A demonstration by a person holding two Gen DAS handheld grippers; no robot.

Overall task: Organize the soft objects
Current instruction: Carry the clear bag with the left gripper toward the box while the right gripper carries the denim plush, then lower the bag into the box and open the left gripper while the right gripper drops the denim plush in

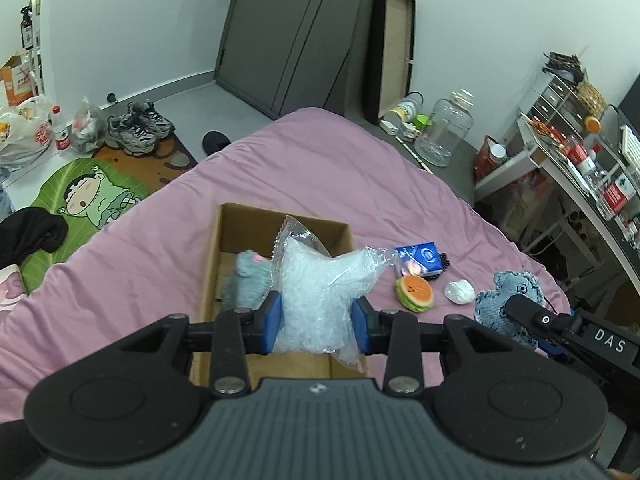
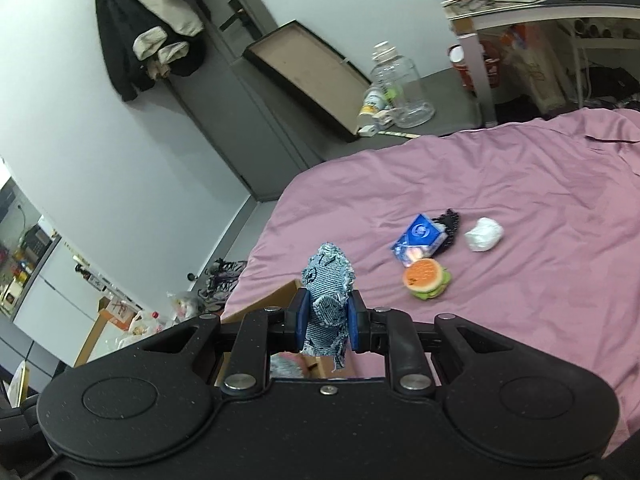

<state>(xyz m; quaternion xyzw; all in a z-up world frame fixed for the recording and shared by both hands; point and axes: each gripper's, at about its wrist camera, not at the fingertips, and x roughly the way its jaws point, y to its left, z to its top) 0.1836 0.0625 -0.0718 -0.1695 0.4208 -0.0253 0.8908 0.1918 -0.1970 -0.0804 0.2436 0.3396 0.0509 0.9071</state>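
Partway through, judging by the layout. Already inside the cardboard box (image 1: 224, 240) on the pink bed (image 1: 320, 152): a grey plush toy (image 1: 248, 280), lying against the left wall.

Left tool (image 1: 318, 322) clenched on a clear plastic bag (image 1: 320, 276) of pale, crinkly filling, held over the near edge of the box and seemingly about to go in. Bag puffy and translucent, its top seam flaring upward, a loose corner trailing to the right.

Right tool (image 2: 328, 322) clenched on a denim plush (image 2: 330, 280), held above the bed just beside the box's right side. Plush blue, with frayed edges and dark stitched marks, squeezed narrow between the pads.

Left on the bed, well to the right of the box: a burger-shaped squishy (image 2: 426, 278), a blue packet (image 2: 418, 236) resting on something dark, and a crumpled white lump (image 2: 484, 234). Hard to tell which of these count as soft.
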